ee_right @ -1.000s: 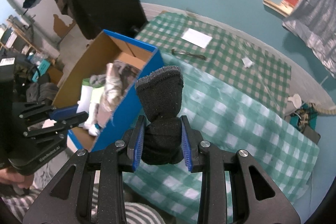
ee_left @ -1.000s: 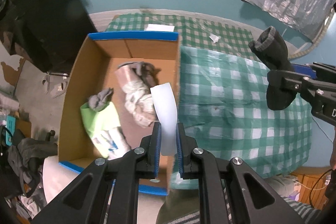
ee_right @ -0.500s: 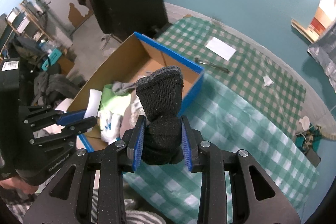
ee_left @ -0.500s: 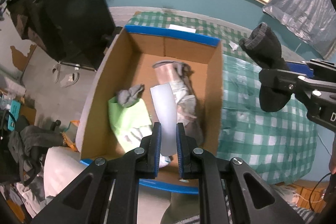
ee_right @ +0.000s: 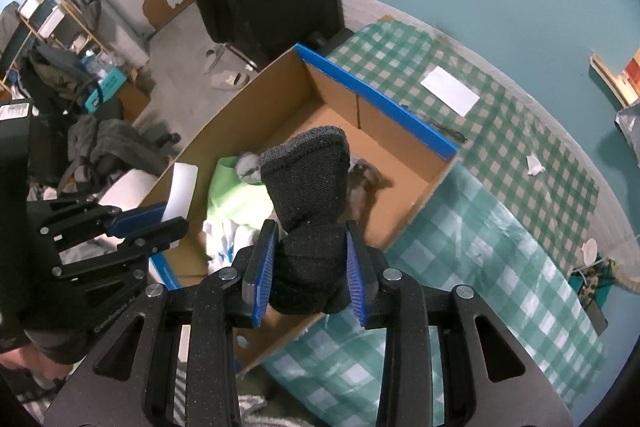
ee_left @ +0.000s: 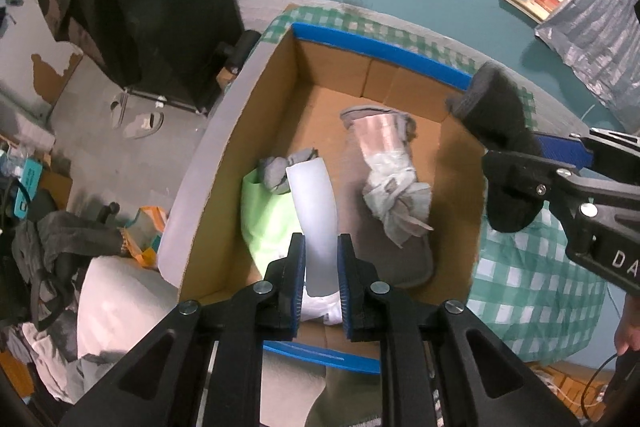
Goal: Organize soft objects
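Left gripper (ee_left: 321,277) clamping white strip (ee_left: 314,215), right gripper (ee_right: 307,267), lettered "DA", clamping black sock (ee_right: 310,195) over cardboard box (ee_right: 280,95).

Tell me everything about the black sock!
The black sock is thick, dark and knitted, with a greyer ribbed cuff at its open top. It stands upright, bunched in the middle where the right tool pinches it between blue pads. Nothing else touches it. It hangs in the air above the edge of the cardboard box.
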`<state>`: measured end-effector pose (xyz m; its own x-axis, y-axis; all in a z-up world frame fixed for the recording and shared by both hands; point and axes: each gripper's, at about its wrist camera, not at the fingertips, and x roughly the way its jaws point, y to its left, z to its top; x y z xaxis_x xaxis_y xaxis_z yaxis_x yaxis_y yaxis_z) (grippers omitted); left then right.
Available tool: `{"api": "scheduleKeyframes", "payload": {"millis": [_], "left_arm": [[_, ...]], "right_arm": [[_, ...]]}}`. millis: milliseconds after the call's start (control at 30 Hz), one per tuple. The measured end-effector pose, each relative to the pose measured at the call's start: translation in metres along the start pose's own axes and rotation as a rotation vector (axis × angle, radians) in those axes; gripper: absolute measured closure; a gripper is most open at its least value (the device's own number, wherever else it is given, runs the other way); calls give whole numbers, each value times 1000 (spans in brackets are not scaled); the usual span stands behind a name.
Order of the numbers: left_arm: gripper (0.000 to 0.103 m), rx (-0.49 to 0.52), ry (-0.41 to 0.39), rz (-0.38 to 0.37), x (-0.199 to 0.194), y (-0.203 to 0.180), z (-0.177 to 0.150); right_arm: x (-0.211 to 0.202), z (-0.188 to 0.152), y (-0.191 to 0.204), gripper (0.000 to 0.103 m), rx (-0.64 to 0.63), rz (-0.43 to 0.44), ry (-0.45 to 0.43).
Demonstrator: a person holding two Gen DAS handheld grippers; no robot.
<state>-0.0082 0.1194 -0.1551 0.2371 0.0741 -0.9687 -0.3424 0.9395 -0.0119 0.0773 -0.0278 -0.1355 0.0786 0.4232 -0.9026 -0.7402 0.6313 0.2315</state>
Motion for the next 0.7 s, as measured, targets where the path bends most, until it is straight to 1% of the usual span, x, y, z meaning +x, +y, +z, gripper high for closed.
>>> {"api": "scheduleKeyframes", "payload": {"millis": [33,67,133,167,200,233,367,400,467,600,700], "left_arm": [[87,-3,5,-2,1,1,1],[83,-9,9,0,3,3,2],[80,-14,12,6,4,6,3],[75,-14,13,11,4,7,4],[73,-14,11,13,4,7,4],[69,-13,6,15,3,7,4],[57,-5,-9,14,-2,7,4],[56,-4,-12,15,-3,7,4],[51,0,-16,14,-6,6,3],[48,12,-23,10,-15,4,6],[41,20,-37,8,-25,1,7]], "right_arm": [[3,2,2,71,2,-1,3],[5,3,3,71,3,-2,7],[7,4,5,71,1,-2,11],[9,5,7,69,0,-3,13],[9,7,8,61,1,-5,11],[8,7,10,53,4,-7,7],[3,9,12,52,11,-18,-11],[3,9,11,52,16,-16,-11],[1,9,9,51,25,-15,-11],[-6,8,5,45,44,-23,-17],[-14,6,1,43,59,-25,-26]]}}
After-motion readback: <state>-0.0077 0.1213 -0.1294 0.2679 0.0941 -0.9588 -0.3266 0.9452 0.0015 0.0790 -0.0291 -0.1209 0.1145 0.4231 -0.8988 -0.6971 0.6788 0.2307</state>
